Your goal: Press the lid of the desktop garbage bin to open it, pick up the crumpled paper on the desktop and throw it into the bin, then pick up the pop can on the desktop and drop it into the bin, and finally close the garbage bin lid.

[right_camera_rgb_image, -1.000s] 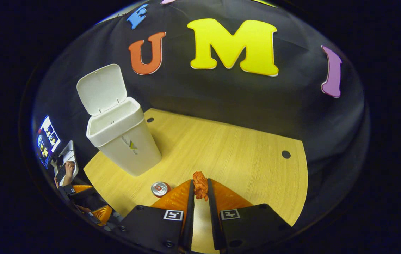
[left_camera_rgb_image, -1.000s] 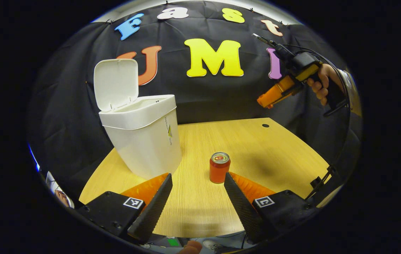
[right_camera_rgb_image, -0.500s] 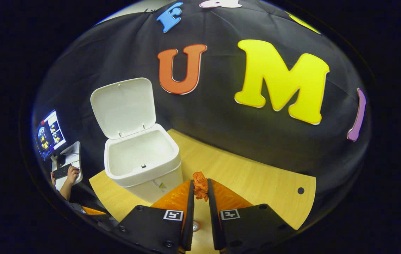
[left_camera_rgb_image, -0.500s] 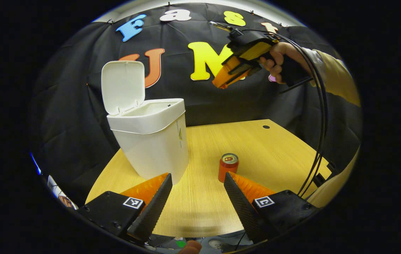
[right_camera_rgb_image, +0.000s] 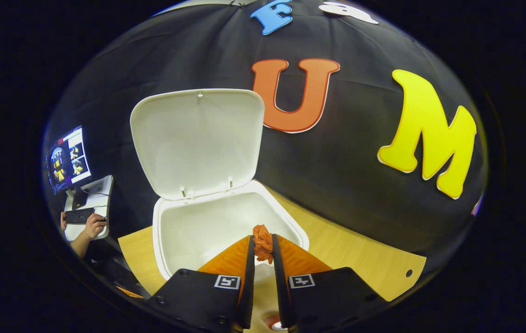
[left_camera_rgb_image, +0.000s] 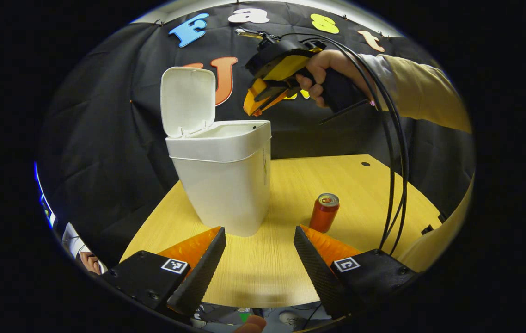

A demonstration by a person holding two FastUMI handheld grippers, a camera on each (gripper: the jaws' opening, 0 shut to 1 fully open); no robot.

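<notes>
A white garbage bin [left_camera_rgb_image: 226, 180] stands with its lid [left_camera_rgb_image: 186, 99] raised upright on a wooden desktop [left_camera_rgb_image: 290, 259]. The left gripper [left_camera_rgb_image: 259, 252] hangs low over the desk, fingers spread wide and holding nothing. At its 1 o'clock stands a red pop can [left_camera_rgb_image: 324, 212]. Above the bin's mouth, the right gripper [right_camera_rgb_image: 263, 252] pinches orange crumpled paper [right_camera_rgb_image: 262, 243] between narrow-set fingers.

Nothing legible turned up: the white plastic bin [left_camera_rgb_image: 226, 185] carried a small logo mark too blurred to read, and the red pop can [left_camera_rgb_image: 323, 213] showed no readable print either.
</notes>
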